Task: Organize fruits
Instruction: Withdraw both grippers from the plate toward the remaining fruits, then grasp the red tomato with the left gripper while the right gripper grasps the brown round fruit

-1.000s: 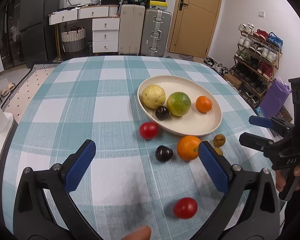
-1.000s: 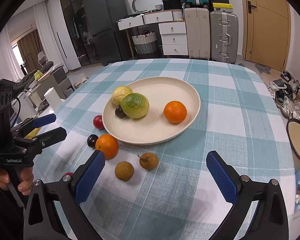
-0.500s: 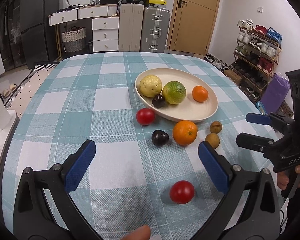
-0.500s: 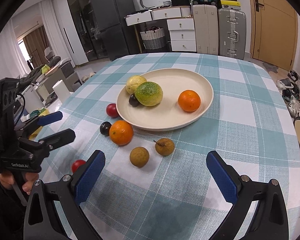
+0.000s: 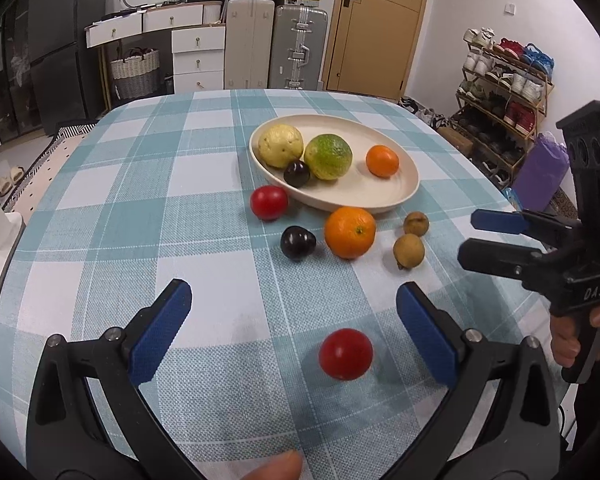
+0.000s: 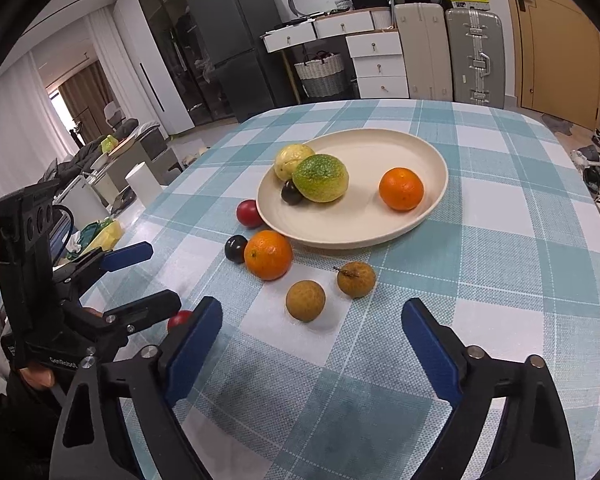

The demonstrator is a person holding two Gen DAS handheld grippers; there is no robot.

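Note:
A cream plate (image 5: 396, 196) (image 6: 380, 232) on the checked tablecloth holds a yellow fruit (image 5: 280, 146), a green fruit (image 5: 328, 156), a small orange (image 5: 382, 161) and a dark plum (image 5: 297, 173). On the cloth lie a red tomato (image 5: 269, 202), a dark plum (image 5: 297, 242), a big orange (image 5: 350, 232) (image 6: 268, 254) and two brown longans (image 6: 305, 301) (image 6: 356, 279). My left gripper (image 5: 294, 326) is open; another red tomato (image 5: 345, 354) lies between its fingers. My right gripper (image 6: 312, 344) is open and empty, just short of the longans.
The table's edges are close on the left and right. Drawers, suitcases (image 5: 298, 46), a fridge and a door stand behind the table. A shoe rack (image 5: 504, 80) is at the right. The other gripper shows in each view (image 5: 540, 248) (image 6: 80, 300).
Both grippers have pulled back from the plate, so the fruits look farther away. The near red tomato now lies between my left gripper's fingers. Both stay open.

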